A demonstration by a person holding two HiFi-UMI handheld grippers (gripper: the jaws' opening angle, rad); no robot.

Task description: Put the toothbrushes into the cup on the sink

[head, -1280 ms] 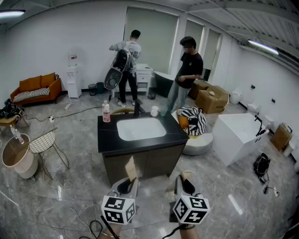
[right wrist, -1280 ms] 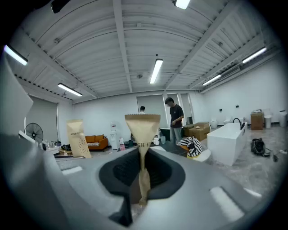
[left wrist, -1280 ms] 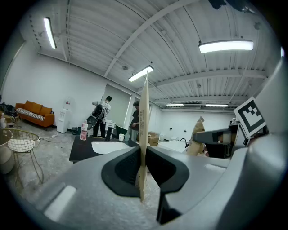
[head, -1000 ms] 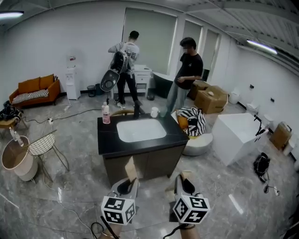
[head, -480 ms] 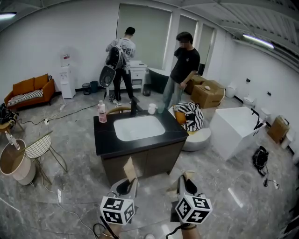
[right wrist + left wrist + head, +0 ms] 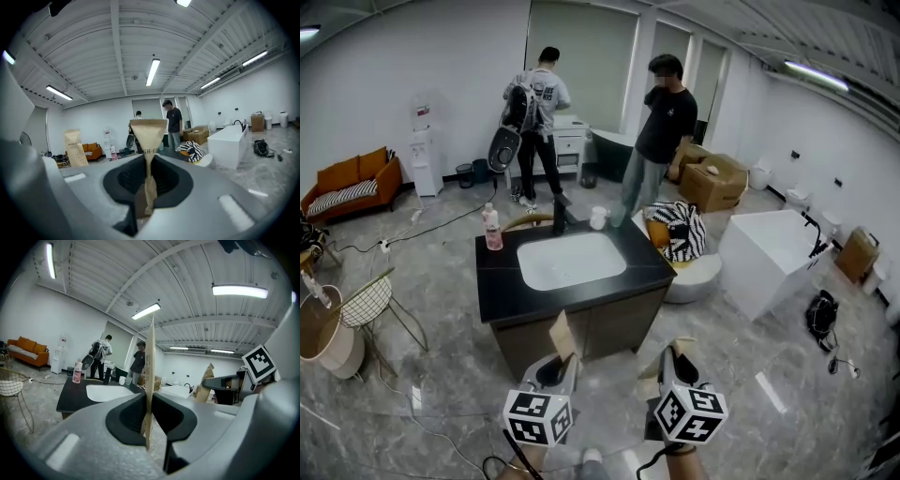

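Carrying is the step in hand: you stand short of the vanity (image 6: 492, 291), well apart from the cup (image 6: 598, 217), which sits at the counter's back edge near the faucet (image 6: 559, 214). The left gripper (image 6: 149, 414) has its jaws nearly together, clamped on the left toothbrush packet (image 6: 150, 362), a flat brown paper sleeve standing upright. The right gripper (image 6: 149, 180) pinches the right toothbrush packet (image 6: 149, 131) the same way. The next move likely calls for closing on the counter, then reaching over the sink basin (image 6: 570, 260) to bring one packet end-down above the cup. Open floor lies ahead. Mind the counter's near edge, the pink bottle (image 6: 492, 228) at back left, and the person (image 6: 659, 127) standing just behind the cup.
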